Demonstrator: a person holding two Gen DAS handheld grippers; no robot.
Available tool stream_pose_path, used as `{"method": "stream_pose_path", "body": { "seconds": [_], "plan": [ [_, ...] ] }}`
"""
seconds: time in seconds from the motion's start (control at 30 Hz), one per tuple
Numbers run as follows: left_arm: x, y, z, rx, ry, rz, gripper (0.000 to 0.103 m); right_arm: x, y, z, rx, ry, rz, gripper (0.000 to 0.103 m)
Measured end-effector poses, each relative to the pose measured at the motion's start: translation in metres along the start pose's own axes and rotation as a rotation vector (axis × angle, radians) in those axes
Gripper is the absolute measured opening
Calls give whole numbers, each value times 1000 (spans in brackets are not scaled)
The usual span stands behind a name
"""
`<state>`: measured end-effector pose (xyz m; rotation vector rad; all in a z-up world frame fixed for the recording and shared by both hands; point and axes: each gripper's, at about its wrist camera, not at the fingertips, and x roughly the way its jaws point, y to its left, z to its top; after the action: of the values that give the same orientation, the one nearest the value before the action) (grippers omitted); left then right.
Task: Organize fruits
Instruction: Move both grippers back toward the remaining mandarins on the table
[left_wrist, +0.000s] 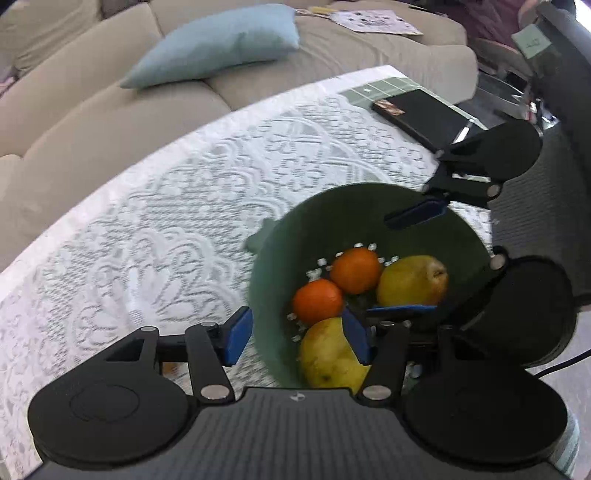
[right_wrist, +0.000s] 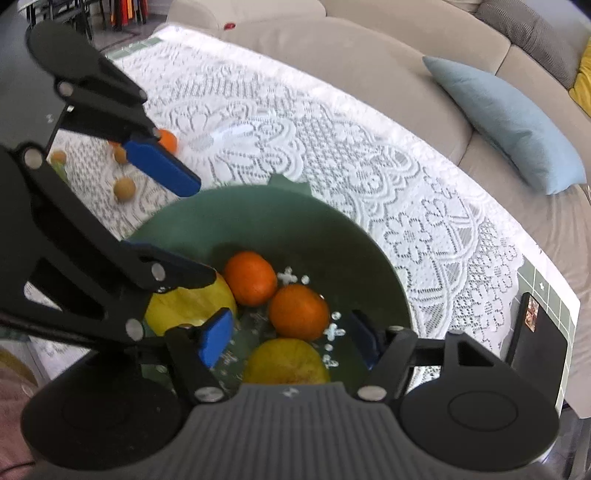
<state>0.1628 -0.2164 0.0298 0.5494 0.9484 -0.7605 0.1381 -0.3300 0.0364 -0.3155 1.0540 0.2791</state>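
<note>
My left claw (left_wrist: 297, 338) stood spread astride the near rim of the green colander (left_wrist: 332, 206), pinching nothing. Beside it, my right claw (right_wrist: 291, 339) hung spread and empty over the colander. Inside lay two pears (right_wrist: 288, 360) and two oranges (right_wrist: 297, 312). I judged both drops finished. Beyond the colander's left side, a loose orange (right_wrist: 168, 140) and small brown fruits (right_wrist: 123, 188) waited on the tabletop (right_wrist: 332, 147); fetching them came next.
</note>
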Motion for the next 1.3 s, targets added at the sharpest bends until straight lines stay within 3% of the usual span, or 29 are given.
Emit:
{"method": "stream_pose_path", "body": {
  "seconds": [0.4, 0.63, 1.03, 1.3],
  "plan": [
    [-39, 52, -44, -129, -79, 82, 66, -26, 36, 25, 14, -142, 46, 67],
    [-46, 94, -74, -213, -67, 113, 66, -23, 70, 50, -37, -179, 56, 71],
    [-36, 157, -119, -319, -56, 159, 66, 15, 119, 88, -117, -186, 74, 71],
    [-4, 189, -132, -402, 9, 147, 59, 63, 131, 111, -73, -91, 117, 55]
  ]
}}
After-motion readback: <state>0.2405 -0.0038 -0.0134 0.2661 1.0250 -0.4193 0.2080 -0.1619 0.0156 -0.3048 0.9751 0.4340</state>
